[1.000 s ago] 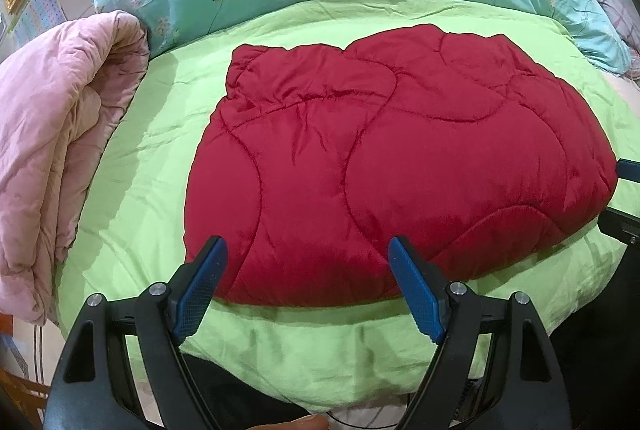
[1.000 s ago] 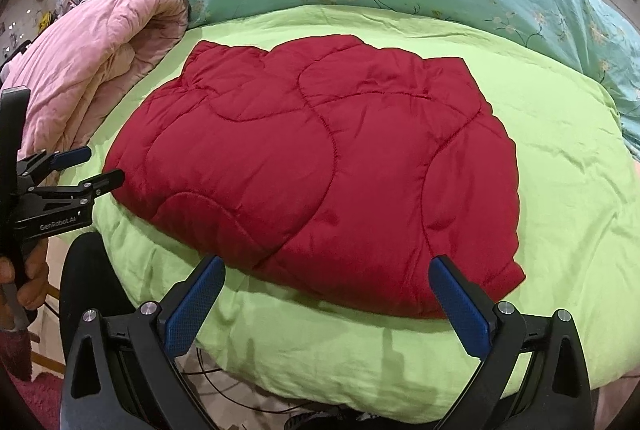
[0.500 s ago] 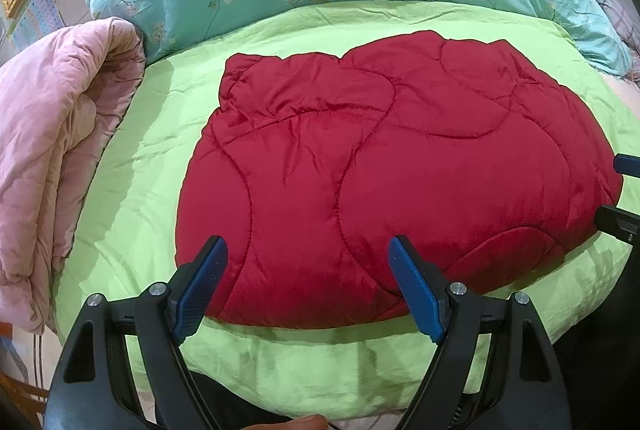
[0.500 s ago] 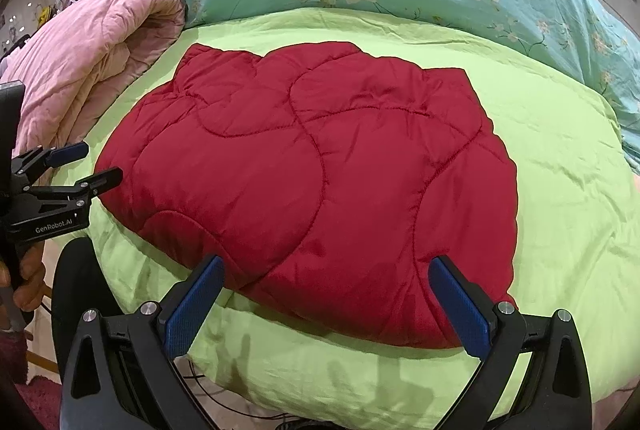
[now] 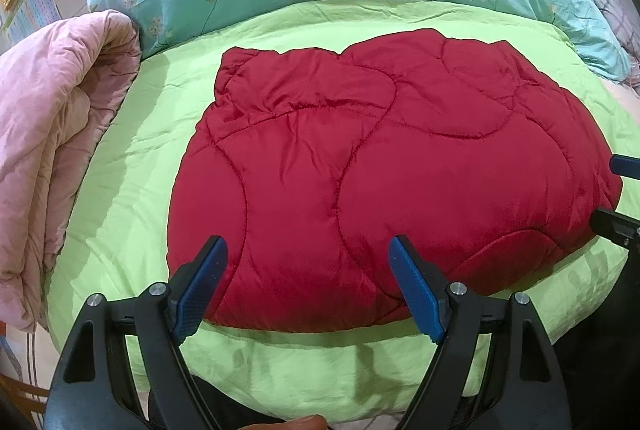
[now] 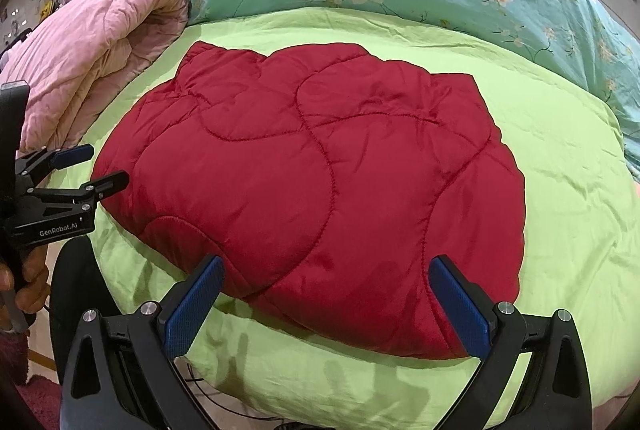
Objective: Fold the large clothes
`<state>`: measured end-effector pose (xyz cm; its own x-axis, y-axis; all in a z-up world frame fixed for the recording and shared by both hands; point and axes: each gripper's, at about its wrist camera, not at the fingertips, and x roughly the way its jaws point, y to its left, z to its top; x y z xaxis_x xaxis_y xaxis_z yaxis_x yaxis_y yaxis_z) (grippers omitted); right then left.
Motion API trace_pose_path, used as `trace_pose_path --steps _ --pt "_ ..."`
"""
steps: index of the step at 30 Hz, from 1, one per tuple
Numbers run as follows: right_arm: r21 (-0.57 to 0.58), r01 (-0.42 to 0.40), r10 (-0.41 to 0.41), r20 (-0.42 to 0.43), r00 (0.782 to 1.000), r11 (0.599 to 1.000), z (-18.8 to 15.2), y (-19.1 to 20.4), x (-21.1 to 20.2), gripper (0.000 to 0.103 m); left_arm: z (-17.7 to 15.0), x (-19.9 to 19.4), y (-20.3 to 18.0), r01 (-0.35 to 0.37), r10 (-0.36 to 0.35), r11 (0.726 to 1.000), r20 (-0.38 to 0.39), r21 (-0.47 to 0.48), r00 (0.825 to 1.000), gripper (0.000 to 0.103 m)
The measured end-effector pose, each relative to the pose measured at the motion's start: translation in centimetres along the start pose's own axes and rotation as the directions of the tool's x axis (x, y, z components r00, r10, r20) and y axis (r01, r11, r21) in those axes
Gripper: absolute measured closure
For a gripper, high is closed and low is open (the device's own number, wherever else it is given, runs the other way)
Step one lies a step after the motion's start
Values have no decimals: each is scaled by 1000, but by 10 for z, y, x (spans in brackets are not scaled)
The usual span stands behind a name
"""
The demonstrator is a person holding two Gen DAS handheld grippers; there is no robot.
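I am hovering both hand-held grippers — left [image 5: 306,284], right [image 6: 326,296] — wide open and empty at the near edge of the red quilted garment [image 5: 384,182], judging the next move a pinch on that hem.

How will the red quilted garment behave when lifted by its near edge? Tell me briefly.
The red quilted garment looks puffy and creased, so it will probably droop, not stay flat. Its sheen suggests slippery fabric; both open grippers may need deep bites.

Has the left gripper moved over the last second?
Yes. In its own view the left gripper has advanced over the near edge of the red garment, which lay just beyond its fingers a second ago.
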<state>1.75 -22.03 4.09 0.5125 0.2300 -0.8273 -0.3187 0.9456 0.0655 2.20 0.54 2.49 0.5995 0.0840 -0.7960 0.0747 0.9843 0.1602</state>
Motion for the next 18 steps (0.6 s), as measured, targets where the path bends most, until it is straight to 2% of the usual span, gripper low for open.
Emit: trace_pose_path --steps 18 --pt "-1 0 0 -2 1000 1000 1 3 1 0 1 -4 -1 3 -3 1000 11 0 1000 20"
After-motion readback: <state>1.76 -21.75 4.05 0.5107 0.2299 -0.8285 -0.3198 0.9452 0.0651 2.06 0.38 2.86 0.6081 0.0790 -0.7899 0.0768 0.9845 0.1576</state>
